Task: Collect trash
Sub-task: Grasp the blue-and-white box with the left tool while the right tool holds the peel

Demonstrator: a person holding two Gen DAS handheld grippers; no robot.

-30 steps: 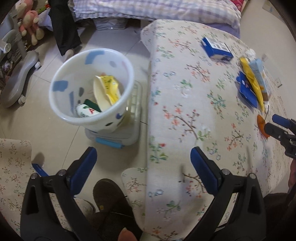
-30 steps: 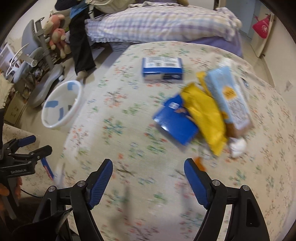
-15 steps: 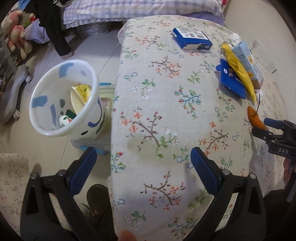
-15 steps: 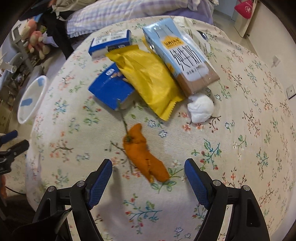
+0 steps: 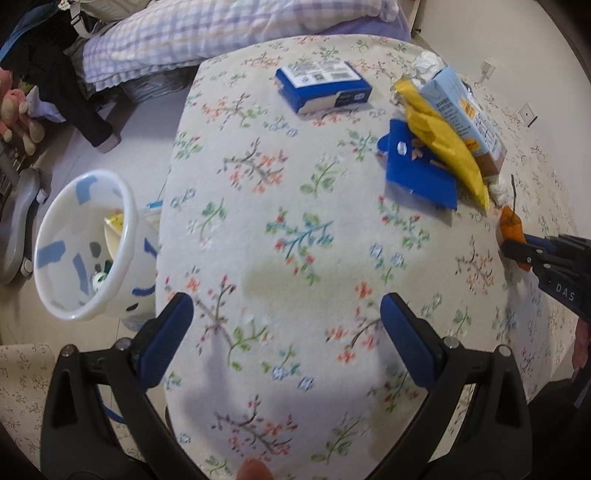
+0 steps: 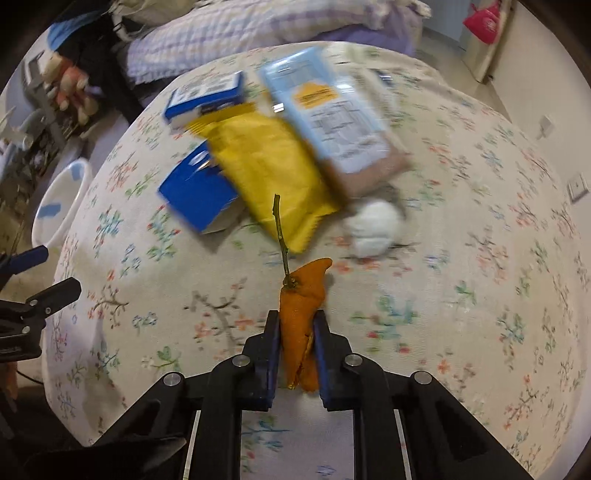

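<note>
My right gripper (image 6: 295, 325) is shut on an orange peel with a stem (image 6: 301, 295), just above the flowered table; the peel also shows in the left wrist view (image 5: 510, 226). Beyond it lie a yellow wrapper (image 6: 273, 162), a light blue carton (image 6: 332, 114), a blue flat box (image 6: 199, 195), a blue-and-white box (image 6: 207, 98) and a white paper ball (image 6: 375, 227). My left gripper (image 5: 286, 325) is open and empty over the table's near left part. The white bin (image 5: 85, 243) with trash inside stands on the floor to the left.
A bed with a checked quilt (image 5: 236, 33) lies behind the table. Dark clothing (image 5: 62, 85) and plush toys (image 5: 18, 114) are at the far left. A grey chair base (image 5: 18, 218) stands near the bin.
My right gripper has closed on the orange peel, which lay loose between its open fingers before. My left gripper has swung right from the bin to over the table.
</note>
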